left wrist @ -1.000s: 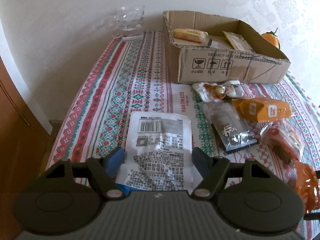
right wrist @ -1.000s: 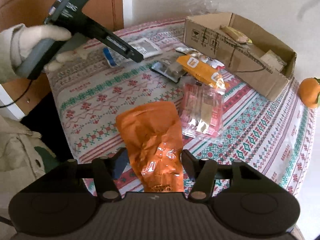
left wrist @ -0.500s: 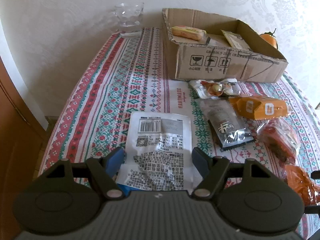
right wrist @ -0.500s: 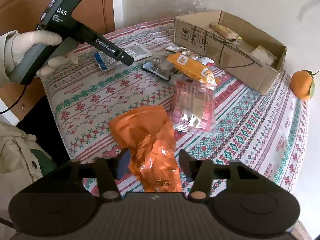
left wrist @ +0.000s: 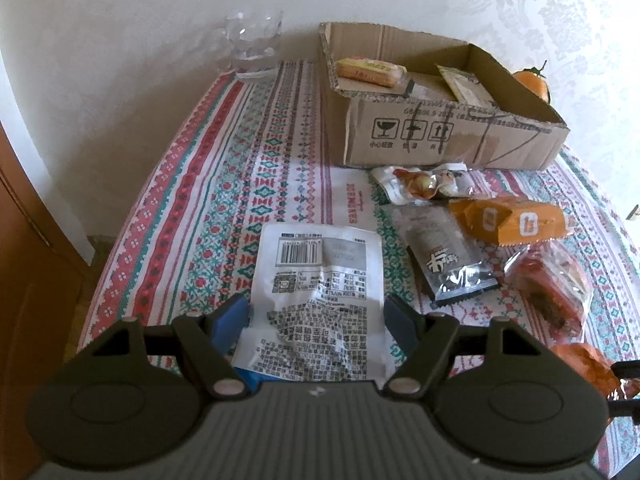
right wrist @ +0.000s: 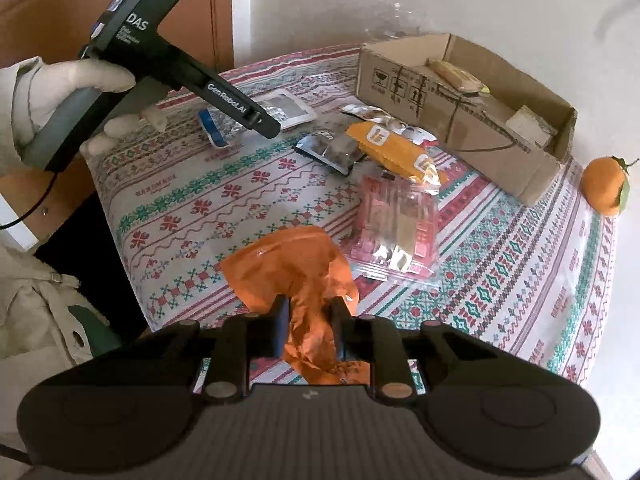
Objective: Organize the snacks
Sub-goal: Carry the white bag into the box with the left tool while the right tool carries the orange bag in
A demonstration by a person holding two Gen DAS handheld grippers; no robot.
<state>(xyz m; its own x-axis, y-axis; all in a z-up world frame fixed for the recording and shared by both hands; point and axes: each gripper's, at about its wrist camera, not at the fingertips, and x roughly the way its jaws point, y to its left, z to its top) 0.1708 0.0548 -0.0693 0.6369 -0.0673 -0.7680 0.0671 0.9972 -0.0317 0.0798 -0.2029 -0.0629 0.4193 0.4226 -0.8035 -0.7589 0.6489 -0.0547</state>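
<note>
My right gripper [right wrist: 309,307] is shut on a crumpled orange packet [right wrist: 280,264], pinching its near end just above the patterned tablecloth [right wrist: 240,196]. My left gripper [left wrist: 316,312] stands open around a white printed packet [left wrist: 320,264] that lies flat between its blue pads [left wrist: 230,318]. A red clear packet [right wrist: 396,224], an orange wrapped bar [right wrist: 396,152], a dark packet [right wrist: 332,152] and a clear packet of round snacks [left wrist: 420,184] lie in a row toward the cardboard box [left wrist: 440,136]. The box holds a yellow bar [left wrist: 370,70] and other packets.
A drinking glass [left wrist: 256,48] stands at the far left corner by the wall. A tangerine [right wrist: 604,184] sits right of the box. A gloved hand [right wrist: 80,92] holds the left gripper's handle. Brown wooden furniture [left wrist: 24,280] borders the table's left edge.
The right gripper's jaws have closed onto the orange packet, bunching it up. The left gripper has kept still with the white packet between its fingers.
</note>
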